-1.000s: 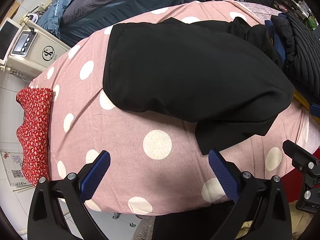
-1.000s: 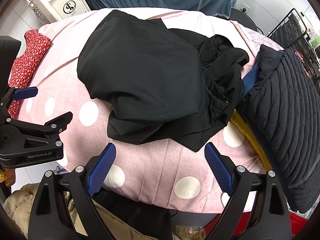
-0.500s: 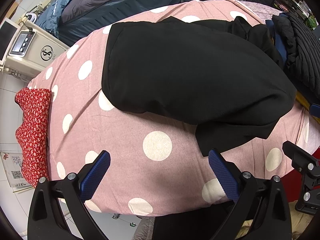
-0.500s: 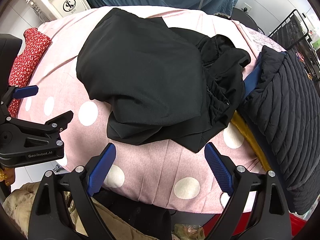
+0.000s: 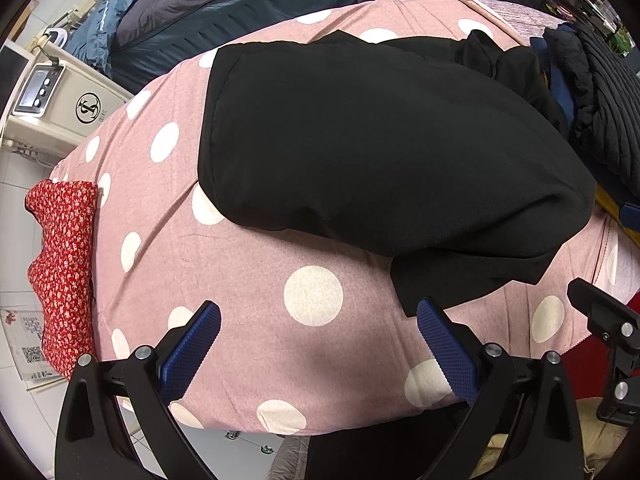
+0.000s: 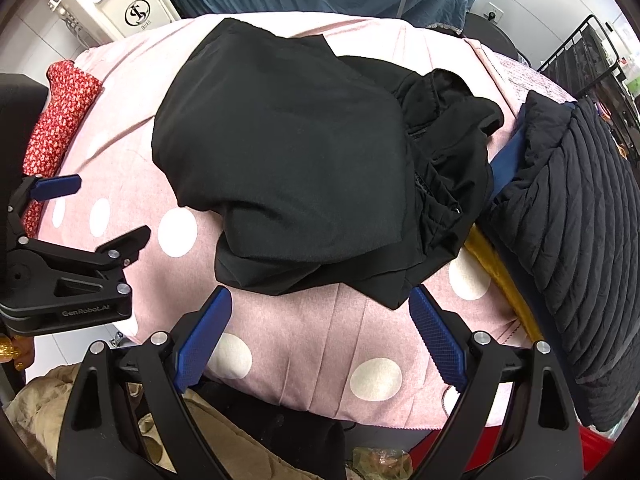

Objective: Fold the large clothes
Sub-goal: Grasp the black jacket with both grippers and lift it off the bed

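Black garment (image 5: 380, 152) lies on the pink polka-dot bed (image 5: 248, 280), folded over into a thick bundle with smooth upper surface.

Left wrist view: the left gripper (image 5: 318, 344) hovers above the near edge of the bed, fingers (image 5: 192, 344) spread wide and gripping nothing. A lower layer of the garment sticks out from under the bundle, and its corner sits just beyond the right-hand finger. Compared with one second ago, the view has hardly shifted and the bundle has kept its shape; the fold appears set, and both tools stand clear of it. A red floral cloth (image 5: 60, 264) hangs at the left edge of the bed. A white machine (image 5: 60, 108) stands beyond the far left corner. The tip of the other gripper shows at the right border.

Right wrist view: the right gripper (image 6: 320, 334) also hovers over the near edge, fingers (image 6: 438, 338) wide apart and empty. The garment (image 6: 288, 168) shows a smooth folded panel on the left and a crumpled part, possibly a hood or collar, on the right. This crumpled part and the protruding lower corner suggest the fold is incomplete; one more fold or a tidy-up is probably needed. A quilted black jacket (image 6: 568, 216) lies at the right, touching the garment's crumpled edge. The left gripper (image 6: 60, 240) is visible at the left.

Containers: none identifiable in either view.
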Motion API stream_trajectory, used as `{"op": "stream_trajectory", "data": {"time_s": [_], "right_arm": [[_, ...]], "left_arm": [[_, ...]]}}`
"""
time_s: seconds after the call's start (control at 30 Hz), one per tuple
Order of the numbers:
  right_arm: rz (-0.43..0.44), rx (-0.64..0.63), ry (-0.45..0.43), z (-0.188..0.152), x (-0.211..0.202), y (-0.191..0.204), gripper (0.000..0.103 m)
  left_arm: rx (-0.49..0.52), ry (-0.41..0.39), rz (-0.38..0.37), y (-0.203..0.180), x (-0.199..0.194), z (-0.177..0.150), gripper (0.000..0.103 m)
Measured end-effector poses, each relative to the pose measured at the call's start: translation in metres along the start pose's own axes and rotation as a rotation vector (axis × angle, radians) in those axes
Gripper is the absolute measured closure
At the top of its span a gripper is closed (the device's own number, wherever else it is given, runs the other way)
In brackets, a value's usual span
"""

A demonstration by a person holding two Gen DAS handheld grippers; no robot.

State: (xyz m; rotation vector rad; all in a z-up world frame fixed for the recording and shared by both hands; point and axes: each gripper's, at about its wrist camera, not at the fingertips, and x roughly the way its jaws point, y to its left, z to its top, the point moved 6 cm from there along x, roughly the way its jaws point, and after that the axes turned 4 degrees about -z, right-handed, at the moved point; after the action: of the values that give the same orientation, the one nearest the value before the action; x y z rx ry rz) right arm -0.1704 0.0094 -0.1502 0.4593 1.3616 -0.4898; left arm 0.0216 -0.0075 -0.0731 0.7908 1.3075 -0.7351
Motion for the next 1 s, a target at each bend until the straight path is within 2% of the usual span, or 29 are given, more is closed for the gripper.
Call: {"op": "stream_trajectory", "data": {"time_s": [0.13, 0.27, 0.37, 0.5, 0.6, 0.67, 0.7, 0.77, 0.87, 0.97, 1.0], "right_arm": [[0.039, 0.031, -0.062, 0.009, -0.012, -0.008, 0.014], [0.032, 0.132, -0.147, 0.025, -0.024, -0.046, 0.014], [0.013, 0.255, -0.151, 0.028, -0.016, -0.086, 0.014], [0.017, 0.379, -0.135, 0.023, 0.004, -0.121, 0.014], [-0.006, 0.390, -0.121, 0.013, 0.023, -0.127, 0.014], [-0.038, 0.398, -0.118, 0.004, 0.038, -0.131, 0.014], [-0.056, 0.402, -0.119, 0.000, 0.046, -0.134, 0.014], [-0.064, 0.440, -0.116, -0.010, 0.063, -0.142, 0.017], [0.023, 0.558, -0.104, -0.022, 0.084, -0.156, 0.022], [0.118, 0.664, -0.132, -0.032, 0.096, -0.165, 0.022], [0.137, 0.687, -0.144, -0.035, 0.100, -0.168, 0.022]], "left_arm": [[-0.004, -0.047, -0.044, 0.005, -0.009, 0.008, 0.006], [-0.016, -0.173, -0.126, 0.019, -0.030, 0.033, 0.006], [0.015, -0.197, -0.180, 0.023, -0.029, 0.060, 0.006], [0.132, -0.230, -0.264, 0.003, -0.022, 0.124, 0.006], [0.259, -0.241, -0.247, -0.022, -0.007, 0.173, 0.006], [0.362, -0.246, -0.254, -0.049, 0.011, 0.216, 0.006], [0.388, -0.245, -0.266, -0.059, 0.019, 0.231, 0.006], [0.431, -0.193, -0.323, -0.083, 0.048, 0.265, 0.006], [0.454, -0.082, -0.329, -0.112, 0.095, 0.298, 0.007], [0.527, -0.021, -0.336, -0.139, 0.132, 0.310, 0.007], [0.562, 0.021, -0.330, -0.148, 0.148, 0.308, 0.010]]}}
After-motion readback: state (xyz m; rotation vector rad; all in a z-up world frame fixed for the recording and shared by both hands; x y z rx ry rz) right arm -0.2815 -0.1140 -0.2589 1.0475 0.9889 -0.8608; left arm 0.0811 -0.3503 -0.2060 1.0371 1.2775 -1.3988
